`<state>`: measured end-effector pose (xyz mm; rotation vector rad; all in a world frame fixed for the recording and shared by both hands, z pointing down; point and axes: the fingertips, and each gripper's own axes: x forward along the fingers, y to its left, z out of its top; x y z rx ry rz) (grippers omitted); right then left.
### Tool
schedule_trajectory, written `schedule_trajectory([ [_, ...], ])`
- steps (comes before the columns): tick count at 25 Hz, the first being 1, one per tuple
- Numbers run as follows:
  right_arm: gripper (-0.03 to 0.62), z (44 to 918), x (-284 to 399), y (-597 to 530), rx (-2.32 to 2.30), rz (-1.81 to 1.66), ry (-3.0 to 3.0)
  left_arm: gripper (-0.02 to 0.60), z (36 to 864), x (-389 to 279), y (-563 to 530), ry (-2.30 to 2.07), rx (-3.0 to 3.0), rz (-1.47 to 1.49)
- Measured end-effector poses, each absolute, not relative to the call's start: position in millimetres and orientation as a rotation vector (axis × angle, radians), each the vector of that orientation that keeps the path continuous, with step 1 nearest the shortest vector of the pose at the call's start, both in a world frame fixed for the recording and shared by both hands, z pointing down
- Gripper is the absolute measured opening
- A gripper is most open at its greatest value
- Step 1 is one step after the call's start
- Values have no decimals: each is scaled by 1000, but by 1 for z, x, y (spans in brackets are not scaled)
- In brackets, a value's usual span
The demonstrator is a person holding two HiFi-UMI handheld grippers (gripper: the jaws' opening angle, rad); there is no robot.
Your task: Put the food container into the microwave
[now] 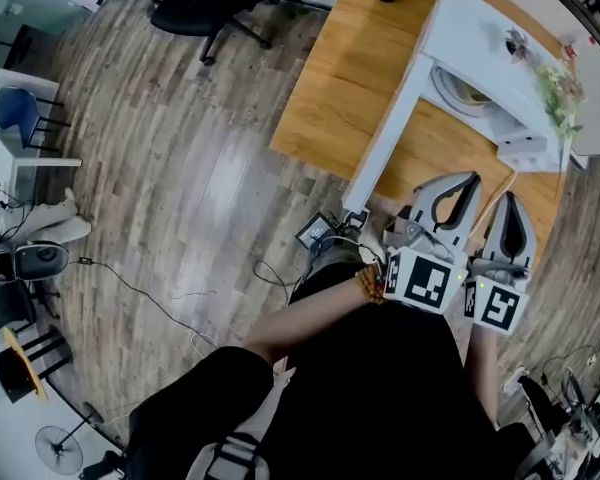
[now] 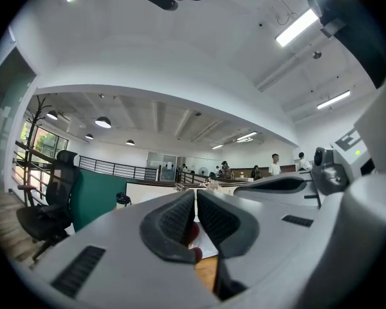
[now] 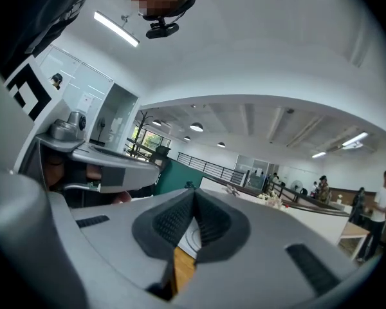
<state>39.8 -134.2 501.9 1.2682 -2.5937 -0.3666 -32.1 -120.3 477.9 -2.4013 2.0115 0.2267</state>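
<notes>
You hold the grey left gripper [image 1: 470, 180] and the grey right gripper [image 1: 508, 200] side by side at the wooden table [image 1: 350, 68], jaws together and empty, facing the white microwave [image 1: 485, 38] with its door [image 1: 395, 133] open. The food container cannot be picked out, so the pickup looks not yet begun. Next you need to find it and part a pair of jaws.

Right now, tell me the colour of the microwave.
The microwave is white; the head view shows it best.
</notes>
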Motion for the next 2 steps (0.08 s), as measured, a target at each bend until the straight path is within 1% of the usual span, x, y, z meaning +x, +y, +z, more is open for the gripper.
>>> schedule_trajectory([
  [2, 3, 498, 30, -136, 1281, -359, -2615, 28, 476, -34, -120, 2015, -2400, 237],
])
